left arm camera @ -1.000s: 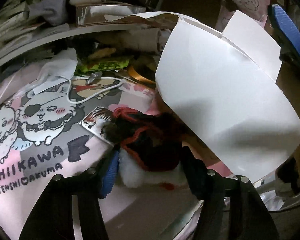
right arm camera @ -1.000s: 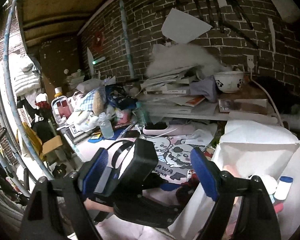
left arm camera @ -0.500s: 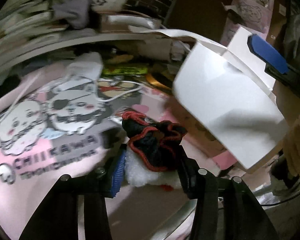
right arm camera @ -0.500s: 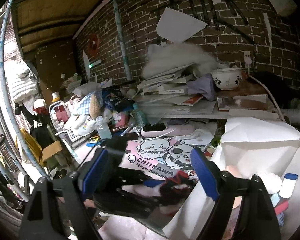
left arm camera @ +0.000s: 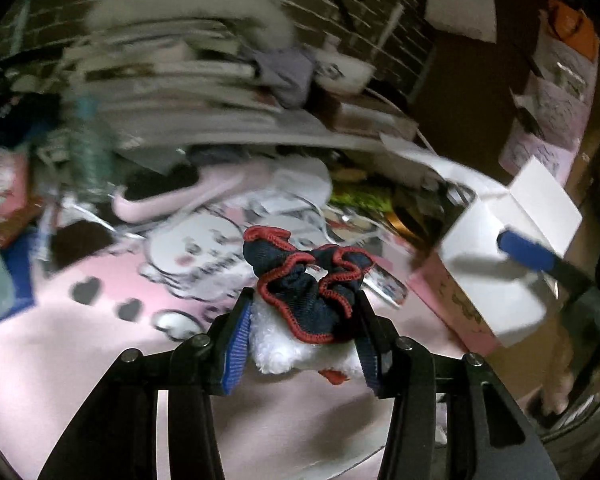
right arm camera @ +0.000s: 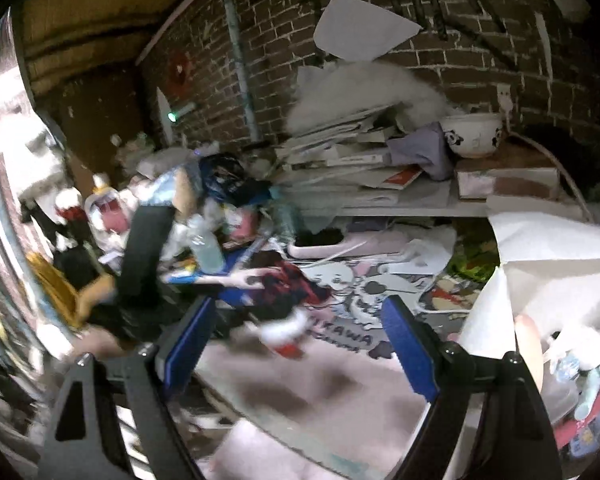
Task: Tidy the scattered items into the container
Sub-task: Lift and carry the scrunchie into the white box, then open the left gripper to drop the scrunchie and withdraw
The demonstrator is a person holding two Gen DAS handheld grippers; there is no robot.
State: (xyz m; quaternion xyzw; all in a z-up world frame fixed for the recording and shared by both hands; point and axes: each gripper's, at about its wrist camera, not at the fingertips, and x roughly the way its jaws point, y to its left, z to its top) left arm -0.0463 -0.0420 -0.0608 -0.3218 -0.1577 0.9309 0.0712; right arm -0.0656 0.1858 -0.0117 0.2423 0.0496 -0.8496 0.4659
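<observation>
A white plush toy in a dark blue, red-trimmed garment [left arm camera: 300,292] is clamped between the blue pads of my left gripper [left arm camera: 305,320], lifted above the pink cartoon mat [left arm camera: 100,360]. The white cardboard box [left arm camera: 500,272] stands open to the right, apart from the toy. One blue-padded finger [left arm camera: 524,252] of my right gripper shows beside the box. In the right wrist view, my right gripper [right arm camera: 300,312] is open and holds nothing. The blurred plush toy [right arm camera: 284,296] hangs beyond it, and the box [right arm camera: 556,280] with several small items inside is at the right.
A cluttered shelf with stacked books [right arm camera: 340,168] and a panda bowl [right arm camera: 472,136] runs along the brick wall. Bottles [right arm camera: 208,248], bags and a pink hairbrush [left arm camera: 172,196] crowd the mat's far and left sides. A white cable [left arm camera: 340,232] lies near the box.
My left gripper has risen off the mat with the plush toy and swung its view leftward, away from the box. The right gripper has stayed open, shifting slightly.
</observation>
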